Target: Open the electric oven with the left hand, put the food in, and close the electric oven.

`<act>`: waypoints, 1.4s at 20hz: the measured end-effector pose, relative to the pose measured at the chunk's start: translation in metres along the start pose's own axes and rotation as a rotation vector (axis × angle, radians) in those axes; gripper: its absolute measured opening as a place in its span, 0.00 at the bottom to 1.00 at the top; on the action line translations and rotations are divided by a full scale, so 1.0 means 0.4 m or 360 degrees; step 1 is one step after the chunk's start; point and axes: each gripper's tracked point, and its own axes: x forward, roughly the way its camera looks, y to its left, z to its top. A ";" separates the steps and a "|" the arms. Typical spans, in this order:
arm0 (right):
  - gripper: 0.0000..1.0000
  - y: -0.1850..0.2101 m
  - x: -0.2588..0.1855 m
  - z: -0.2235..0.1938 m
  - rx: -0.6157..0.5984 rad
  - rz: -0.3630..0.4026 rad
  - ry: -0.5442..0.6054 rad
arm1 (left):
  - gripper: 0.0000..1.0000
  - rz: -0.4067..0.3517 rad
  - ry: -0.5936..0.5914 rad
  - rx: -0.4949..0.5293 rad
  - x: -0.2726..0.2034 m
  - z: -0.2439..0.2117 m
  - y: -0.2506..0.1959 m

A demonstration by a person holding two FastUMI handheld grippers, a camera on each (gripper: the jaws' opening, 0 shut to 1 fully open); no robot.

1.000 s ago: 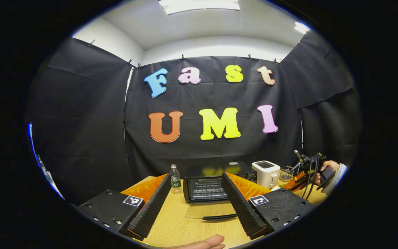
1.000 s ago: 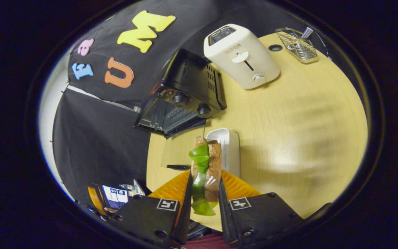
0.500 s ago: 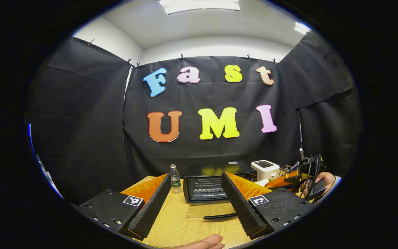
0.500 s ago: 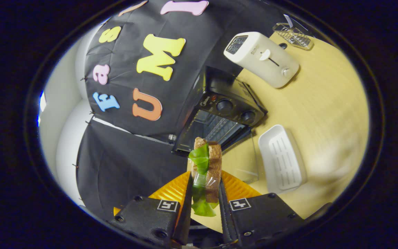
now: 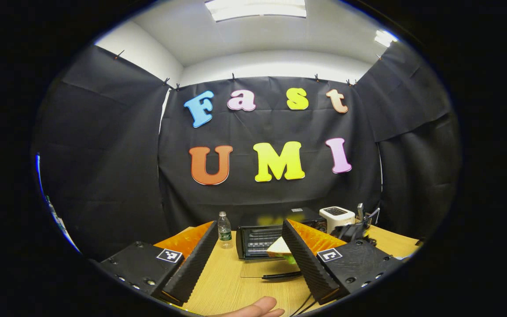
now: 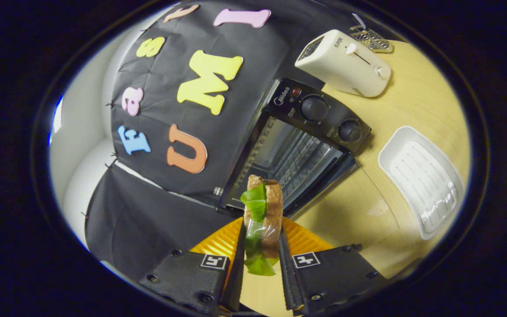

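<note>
The right gripper [image 6: 260, 259] clamps a sandwich [image 6: 263, 215] just in front of the electric oven [image 6: 299, 145], whose glass door [image 5: 264, 267] already lies flat open on the table [image 6: 412, 101]. The left gripper [image 5: 247, 259] hangs spread and empty, well back from the oven. Loading and closing appear to remain.

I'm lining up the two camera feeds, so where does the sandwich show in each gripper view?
Left gripper view: the sandwich sits low and right of centre, in front of the open oven, partly behind that view's own right finger.
Right gripper view: the sandwich stands bottom centre, clamped in the right gripper, just short of the oven's mouth.
Shared landmark: the white toaster beside the oven.
</note>
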 end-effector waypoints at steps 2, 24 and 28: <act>0.40 0.005 0.055 -0.010 -0.0025 -0.0014 -0.0079 | 0.95 0.0029 -0.0033 0.0045 -0.011 0.003 0.028; 0.48 -0.085 0.395 0.157 -0.0171 -0.0300 -0.0669 | 0.95 0.0089 0.0016 0.0048 -0.039 -0.052 0.167; 0.38 -0.111 0.398 0.145 -0.0202 -0.0365 -0.0644 | 0.95 0.0086 0.0038 0.0039 -0.036 -0.068 0.169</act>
